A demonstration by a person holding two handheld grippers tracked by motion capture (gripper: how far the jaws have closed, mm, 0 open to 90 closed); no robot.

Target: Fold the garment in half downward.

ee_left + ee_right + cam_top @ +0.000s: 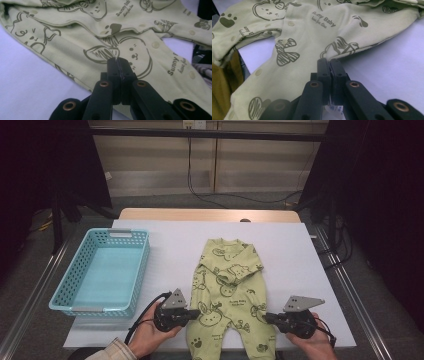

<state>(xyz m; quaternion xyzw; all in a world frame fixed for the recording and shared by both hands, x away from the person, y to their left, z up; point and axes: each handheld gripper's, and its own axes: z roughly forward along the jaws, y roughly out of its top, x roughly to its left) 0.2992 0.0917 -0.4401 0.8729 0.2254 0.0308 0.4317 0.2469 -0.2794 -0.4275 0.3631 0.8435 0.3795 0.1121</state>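
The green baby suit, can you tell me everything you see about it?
The green baby suit is soft-looking light green cloth with dark animal drawings, the words "Sunny Baby" and round snaps. It lies flat on the white table, sleeves folded in, legs toward the person. The shut left gripper and right gripper meet its leg edges.

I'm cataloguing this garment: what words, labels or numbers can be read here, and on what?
"Sunny Baby": printed on the green baby romper, right gripper view.
Script line under it: too blurred to read.
"Sunny", cut off, with a script line beside it: same romper, left gripper view.
Nothing readable on the blue basket.
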